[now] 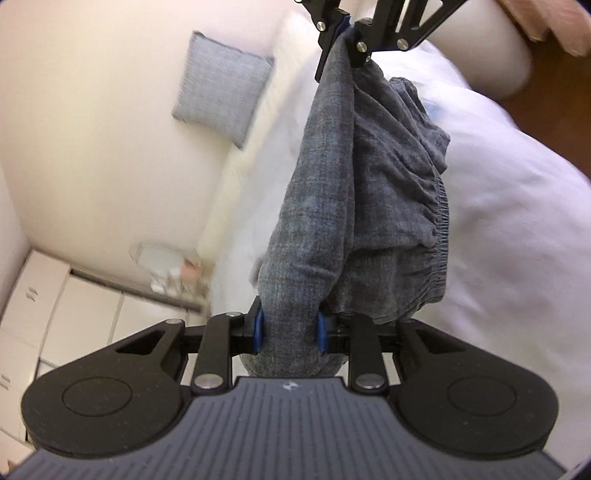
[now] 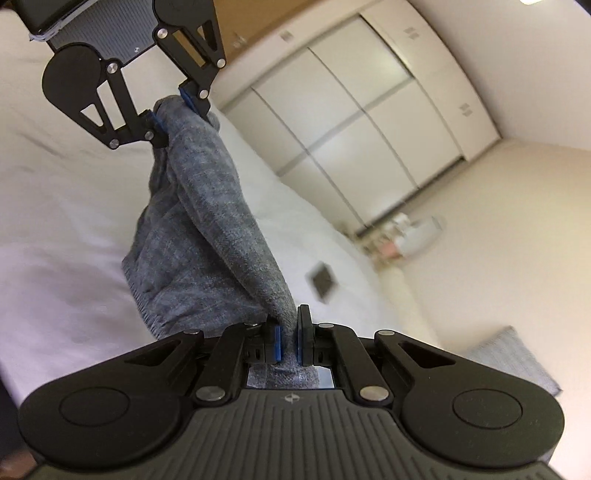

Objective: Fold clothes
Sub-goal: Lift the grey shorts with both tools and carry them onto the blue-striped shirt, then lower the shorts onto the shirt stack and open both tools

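A grey knit garment (image 1: 354, 206) with an elastic waistband hangs stretched between my two grippers above a white bed (image 1: 517, 206). My left gripper (image 1: 290, 332) is shut on one end of the garment. My right gripper (image 1: 349, 35) shows at the top of the left wrist view, shut on the other end. In the right wrist view my right gripper (image 2: 287, 341) clamps the garment (image 2: 207, 221), and my left gripper (image 2: 173, 110) holds its far end. The lower folds of the garment sag toward the bed (image 2: 55, 229).
A grey cushion (image 1: 221, 92) leans against the cream wall. White wardrobe doors (image 2: 351, 122) stand beyond the bed. A small dark flat object (image 2: 323, 282) lies on the bed. A cluttered bedside spot (image 2: 410, 236) is blurred. A wooden floor (image 1: 546, 107) shows at the right.
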`<state>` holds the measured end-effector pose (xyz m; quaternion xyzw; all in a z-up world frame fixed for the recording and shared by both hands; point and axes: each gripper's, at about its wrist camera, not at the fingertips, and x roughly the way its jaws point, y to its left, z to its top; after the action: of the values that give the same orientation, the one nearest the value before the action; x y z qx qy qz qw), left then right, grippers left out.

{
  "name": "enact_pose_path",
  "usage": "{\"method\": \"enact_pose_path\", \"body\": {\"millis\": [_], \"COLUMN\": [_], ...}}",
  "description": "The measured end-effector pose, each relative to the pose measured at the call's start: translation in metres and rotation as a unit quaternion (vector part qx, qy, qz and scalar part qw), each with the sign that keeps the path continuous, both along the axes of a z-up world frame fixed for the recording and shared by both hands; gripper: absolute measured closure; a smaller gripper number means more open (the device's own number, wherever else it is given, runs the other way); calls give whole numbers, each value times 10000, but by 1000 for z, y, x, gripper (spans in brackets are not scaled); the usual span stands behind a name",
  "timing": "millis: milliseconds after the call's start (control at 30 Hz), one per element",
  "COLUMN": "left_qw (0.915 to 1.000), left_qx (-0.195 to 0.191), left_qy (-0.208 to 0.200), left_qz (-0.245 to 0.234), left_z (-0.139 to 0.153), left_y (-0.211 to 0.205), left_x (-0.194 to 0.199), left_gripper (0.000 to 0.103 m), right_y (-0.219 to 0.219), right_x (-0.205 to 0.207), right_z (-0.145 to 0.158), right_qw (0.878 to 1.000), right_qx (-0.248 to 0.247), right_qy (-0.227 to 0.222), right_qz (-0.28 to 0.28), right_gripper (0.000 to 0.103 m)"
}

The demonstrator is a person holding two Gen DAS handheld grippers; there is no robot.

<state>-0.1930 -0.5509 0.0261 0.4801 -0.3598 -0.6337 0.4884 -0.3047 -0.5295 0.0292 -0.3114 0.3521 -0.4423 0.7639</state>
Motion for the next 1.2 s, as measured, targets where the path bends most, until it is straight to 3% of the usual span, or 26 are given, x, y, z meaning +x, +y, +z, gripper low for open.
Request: {"method": "enact_pose_path", "body": {"millis": [100, 200, 333, 433, 500, 567, 633, 700, 767, 800, 900, 1033, 1200], "left_qw": [9975, 9947, 9986, 9970, 9953, 9959, 9962, 9962, 9955, 9953, 9955, 9959, 9955], "left_qx": [-602, -791, 69, 635, 844, 768, 666, 536, 467, 464, 560, 634, 616], "left_qy": [305, 528, 299, -20, -161, -140, -221, -371, -502, -532, -428, -294, -405], "left_qz": [-193, -381, -440, -434, -447, -463, -511, -586, -650, -656, -635, -580, -596], "left_z": [18, 13, -59, -119, -147, -150, -150, -151, -157, -159, -160, -163, -177], "left_y": [-67, -121, -164, -181, -187, -185, -183, -179, -181, -183, -185, -184, -187], "left_x": [-19, -33, -45, -51, -53, -50, -50, -52, -50, -49, -46, -44, -39], "left_gripper": [80, 80, 80, 79, 78, 74, 70, 68, 68, 69, 77, 77, 74], "right_y": [-61, -107, -154, -186, -190, -186, -182, -178, -177, -179, -169, -151, -144], "right_x": [-29, -46, -59, -67, -69, -72, -79, -84, -81, -73, -75, -74, -67], "right_z": [16, 19, -33, -101, -128, -137, -137, -139, -139, -140, -143, -140, -153], "right_qw": [9969, 9871, 9917, 9935, 9922, 9926, 9926, 9923, 9921, 9919, 9916, 9922, 9915], "right_qx": [-638, -1362, -782, 108, 425, 387, 305, 285, 340, 378, 448, 463, 536], "right_qy": [40, -50, 46, 381, 548, 600, 596, 574, 592, 632, 564, 434, 611], "right_qz": [-452, -842, -1023, -1063, -1040, -979, -1011, -1060, -1056, -1035, -1074, -1074, -1012], "right_gripper": [100, 98, 97, 100, 99, 94, 81, 80, 83, 91, 97, 98, 98]}}
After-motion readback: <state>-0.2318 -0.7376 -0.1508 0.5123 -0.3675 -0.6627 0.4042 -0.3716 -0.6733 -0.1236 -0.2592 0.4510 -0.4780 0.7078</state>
